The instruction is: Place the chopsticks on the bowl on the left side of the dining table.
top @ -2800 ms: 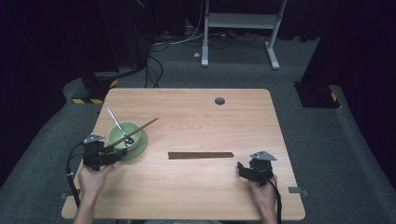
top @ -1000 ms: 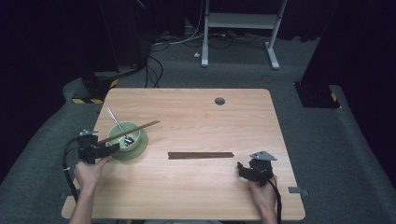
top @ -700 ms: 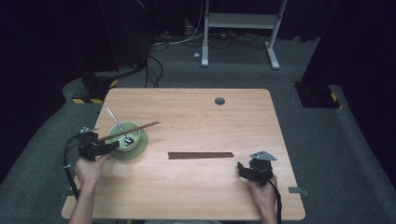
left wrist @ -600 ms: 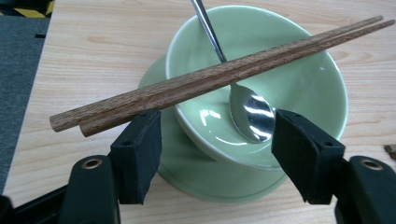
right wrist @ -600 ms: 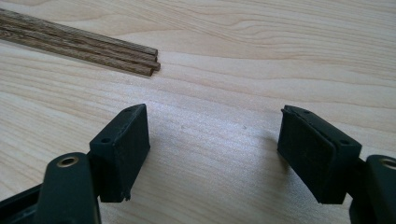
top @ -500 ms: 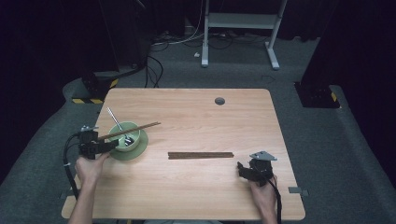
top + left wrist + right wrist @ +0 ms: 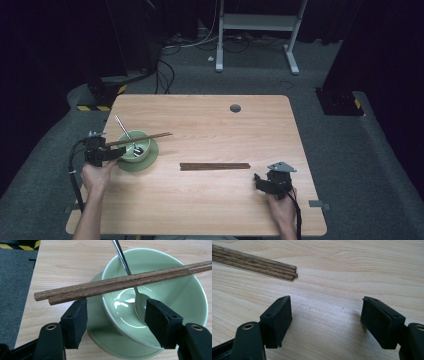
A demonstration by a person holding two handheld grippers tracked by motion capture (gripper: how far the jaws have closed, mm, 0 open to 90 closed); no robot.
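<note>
A pale green bowl [image 7: 134, 148] [image 7: 172, 297] stands on a matching green plate [image 7: 145, 163] [image 7: 100, 337] at the table's left. A metal spoon [image 7: 125, 133] [image 7: 125, 262] leans inside the bowl. A pair of brown wooden chopsticks [image 7: 142, 138] [image 7: 120, 285] lies across the bowl's rim, its near ends jutting out over the plate. My left gripper [image 7: 114, 154] [image 7: 116, 312] is open, its jaws on either side of the bowl's near wall without pressing it. A second pair of chopsticks [image 7: 215, 166] [image 7: 257, 265] lies flat mid-table. My right gripper [image 7: 259, 181] [image 7: 327, 301] rests open on the wood to their right, holding nothing.
The wooden table [image 7: 210, 120] has a round cable hole [image 7: 235, 108] near its far edge. Its left edge lies close behind my left hand. Grey carpet, cables and a white desk frame [image 7: 260, 30] lie beyond the table.
Compared with the oldest frame, my left gripper has drawn back to the left, away from the bowl. Over the last second it barely shifted. The right gripper stayed still.
</note>
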